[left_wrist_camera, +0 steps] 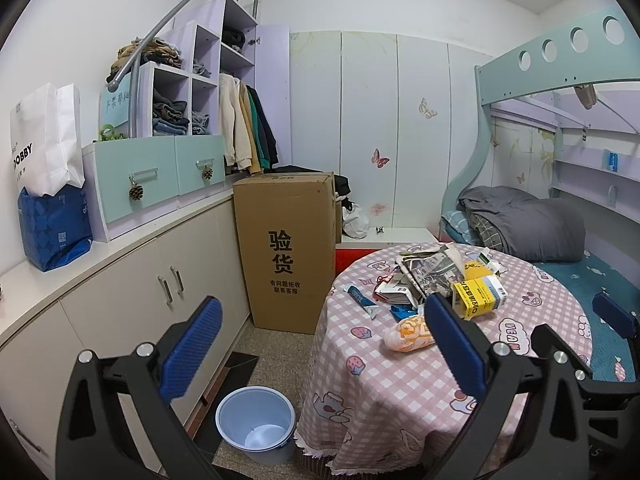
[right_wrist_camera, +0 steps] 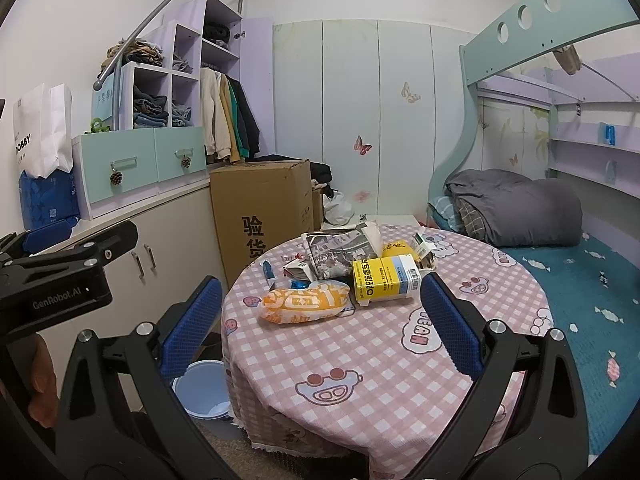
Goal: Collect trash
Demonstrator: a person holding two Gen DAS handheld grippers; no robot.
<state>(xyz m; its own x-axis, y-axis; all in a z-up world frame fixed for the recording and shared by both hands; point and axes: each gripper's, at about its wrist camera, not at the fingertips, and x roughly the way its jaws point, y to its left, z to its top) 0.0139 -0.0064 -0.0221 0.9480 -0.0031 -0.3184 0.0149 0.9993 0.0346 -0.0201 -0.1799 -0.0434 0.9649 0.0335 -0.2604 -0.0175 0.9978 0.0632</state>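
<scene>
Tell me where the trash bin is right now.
The light blue bin stands on the floor at the table's left foot, beside the cream cabinets; the right wrist view shows it low left, partly behind the right gripper's finger.

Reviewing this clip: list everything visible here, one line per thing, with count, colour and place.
yellow box: 1, yellow and white, table centre
orange snack bag: 1, orange, in front of the box
newspaper: 1 crumpled wad, grey print, behind the box
blue tube: 1, blue and white, table's left part
table: 1, pink checked cloth
bin: 1, pale blue, floor left of table
cardboard carton: 1, brown, against cabinets
quilt: 1, grey, on bed
left gripper: 1, black, blue pads, open
right gripper: 1, black, blue pads, open
</scene>
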